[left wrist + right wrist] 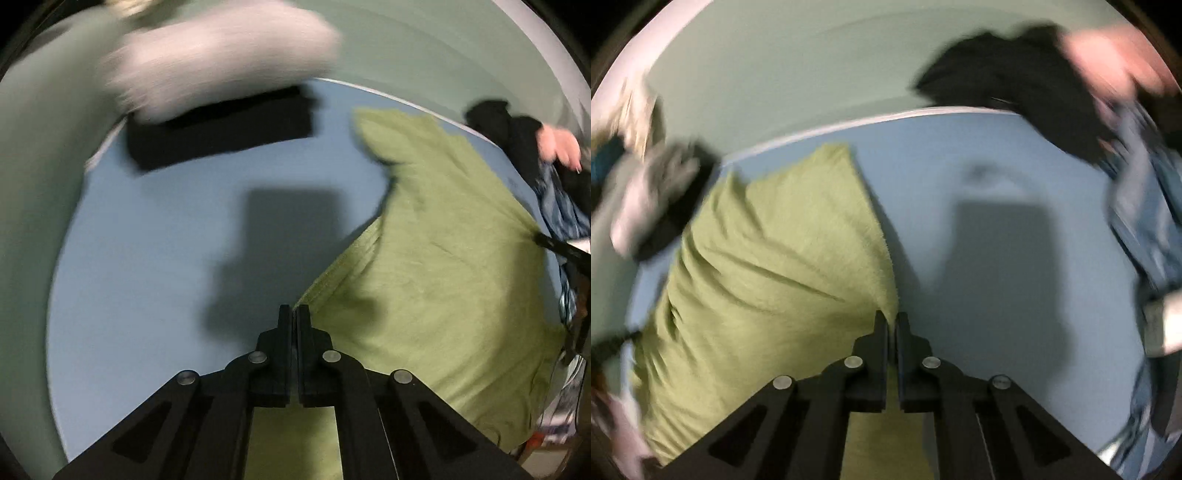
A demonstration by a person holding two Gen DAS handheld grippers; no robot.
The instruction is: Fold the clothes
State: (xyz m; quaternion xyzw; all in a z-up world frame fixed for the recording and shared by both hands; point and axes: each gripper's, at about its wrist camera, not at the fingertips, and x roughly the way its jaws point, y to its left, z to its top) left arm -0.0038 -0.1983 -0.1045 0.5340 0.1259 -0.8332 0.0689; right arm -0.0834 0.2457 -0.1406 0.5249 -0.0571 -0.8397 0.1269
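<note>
Bare blue table [147, 240] open across the left wrist view's centre left, black folded stack [221, 129] blocking upper left, green cloth [443, 258] covering the right, dark clothes [517, 140] crowding far right edge

Olive-green garment [436, 258], rumpled, spread across blue surface [166, 240], creased diagonally; near corners lifted taut, far end lying crumpled by folded black and grey stack [221, 110].

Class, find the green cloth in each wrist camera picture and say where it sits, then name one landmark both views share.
Left wrist: the green cloth fills the right half, its corner pinched in the left gripper.
Right wrist: it fills the left-centre, its corner pinched in the right gripper.
Shared landmark: the blue table with its pale far edge.
</note>
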